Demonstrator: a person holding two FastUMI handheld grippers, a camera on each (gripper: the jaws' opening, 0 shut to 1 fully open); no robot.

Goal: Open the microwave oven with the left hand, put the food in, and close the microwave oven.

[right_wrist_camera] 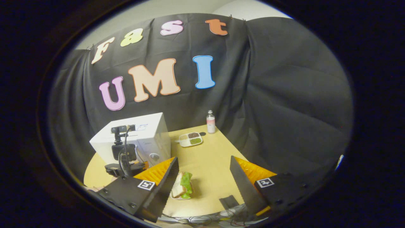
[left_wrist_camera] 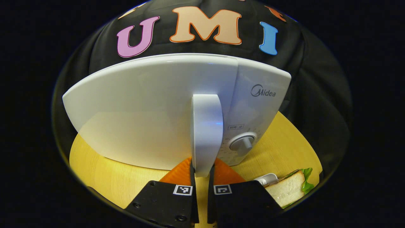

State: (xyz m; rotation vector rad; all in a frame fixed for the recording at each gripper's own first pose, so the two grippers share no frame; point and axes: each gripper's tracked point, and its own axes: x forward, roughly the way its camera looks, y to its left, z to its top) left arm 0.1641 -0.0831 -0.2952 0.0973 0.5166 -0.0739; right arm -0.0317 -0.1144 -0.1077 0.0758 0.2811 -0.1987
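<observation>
The white microwave (left_wrist_camera: pixel 152 110) stands on the round wooden table (left_wrist_camera: pixel 278 148), its door looking closed. Both fingers of my left gripper (left_wrist_camera: pixel 202 169) press on the lower end of the upright door handle (left_wrist_camera: pixel 206 126). A sandwich (left_wrist_camera: pixel 289 188) with lettuce lies on a small white plate (left_wrist_camera: pixel 267 179) at the lower right. In the right gripper view, my right gripper (right_wrist_camera: pixel 204 160) hangs open above the table, with the sandwich (right_wrist_camera: pixel 183 186) just inside its left finger. The left gripper (right_wrist_camera: pixel 126 160) sits at the front of the microwave (right_wrist_camera: pixel 139 136).
A divided dish (right_wrist_camera: pixel 190 138) of grains and a small bottle (right_wrist_camera: pixel 210 122) stand at the table's far side, right of the microwave. Cables (right_wrist_camera: pixel 205 218) lie along the near table edge (right_wrist_camera: pixel 202 209). A control knob (left_wrist_camera: pixel 243 143) sits right of the handle.
</observation>
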